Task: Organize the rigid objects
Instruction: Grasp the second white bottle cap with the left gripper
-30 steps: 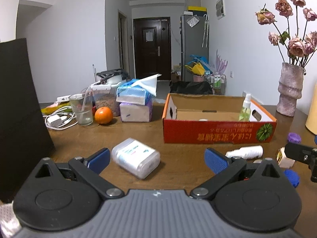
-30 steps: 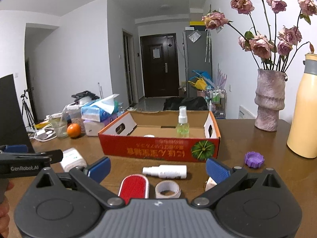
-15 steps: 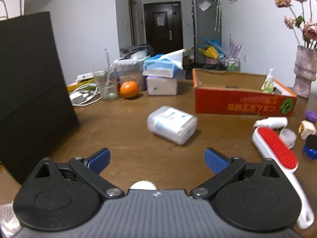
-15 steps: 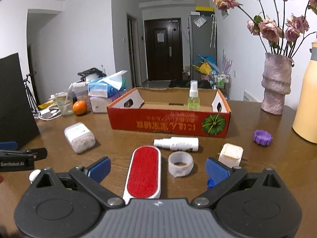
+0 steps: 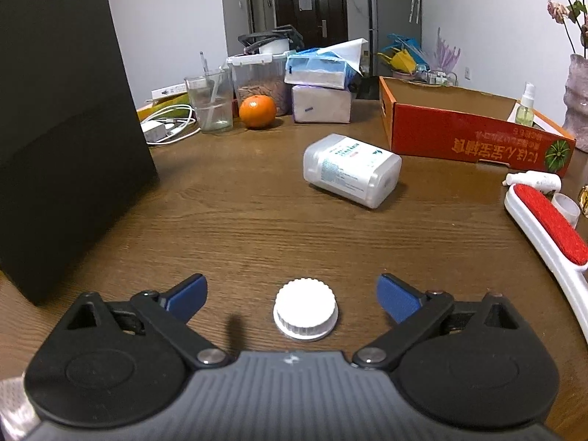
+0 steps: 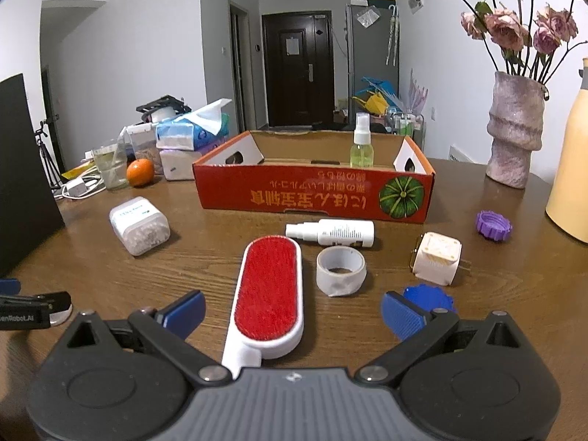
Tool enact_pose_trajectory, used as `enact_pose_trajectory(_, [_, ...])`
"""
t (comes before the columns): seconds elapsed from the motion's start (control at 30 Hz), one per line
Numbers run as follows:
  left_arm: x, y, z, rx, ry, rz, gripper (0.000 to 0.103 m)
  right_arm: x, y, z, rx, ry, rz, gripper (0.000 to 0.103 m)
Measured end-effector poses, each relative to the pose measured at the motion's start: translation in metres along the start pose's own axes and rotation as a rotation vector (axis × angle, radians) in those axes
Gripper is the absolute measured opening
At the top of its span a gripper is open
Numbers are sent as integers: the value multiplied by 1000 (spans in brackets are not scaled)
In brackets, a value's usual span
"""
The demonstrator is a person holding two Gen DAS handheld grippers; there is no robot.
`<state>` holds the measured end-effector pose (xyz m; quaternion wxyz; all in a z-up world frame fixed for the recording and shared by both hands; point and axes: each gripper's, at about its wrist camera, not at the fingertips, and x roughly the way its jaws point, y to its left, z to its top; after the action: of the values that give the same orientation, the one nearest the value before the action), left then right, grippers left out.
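My left gripper (image 5: 292,292) is open, with a white ribbed cap (image 5: 305,314) on the table between its fingers. A clear box (image 5: 351,169) lies on its side beyond it. My right gripper (image 6: 292,310) is open around the near end of a red lint brush (image 6: 270,286). Ahead of it lie a tape roll (image 6: 341,270), a white spray bottle (image 6: 330,233), a white cube (image 6: 436,262), a blue cap (image 6: 428,296) and a purple cap (image 6: 493,226). The red cardboard box (image 6: 312,196) holds a green spray bottle (image 6: 362,145).
A black bag (image 5: 62,117) stands at the left. An orange (image 5: 257,111), a glass (image 5: 209,104), tissue packs (image 5: 319,88) and cables (image 5: 167,125) crowd the far left. A vase (image 6: 514,130) and a yellow bottle (image 6: 569,169) stand at the right.
Both grippers have pulled back toward the near edge and tilted down. The white cap has come into view between my left fingers, and the lint brush now sits between my right fingers.
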<state>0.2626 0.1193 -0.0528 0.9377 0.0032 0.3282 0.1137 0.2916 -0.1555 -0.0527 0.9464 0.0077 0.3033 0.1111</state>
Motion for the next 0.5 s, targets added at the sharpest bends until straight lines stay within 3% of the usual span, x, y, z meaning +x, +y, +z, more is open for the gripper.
enact_pose_trajectory(0.13, [4, 1, -1, -9, 21, -39, 79, 5, -1, -2, 6, 11, -7, 102])
enact_pose_trajectory(0.2, [7, 2, -1, -15, 39, -69, 57, 7, -2, -3, 12, 15, -11, 102])
enact_pose_trajectory(0.27, [12, 2, -2, -15, 63, -80, 41, 8, -3, -3, 16, 18, -14, 102])
enact_pose_trajectory(0.5, [7, 4, -3, -29, 31, -101, 41, 14, -3, -4, 18, 30, -19, 102])
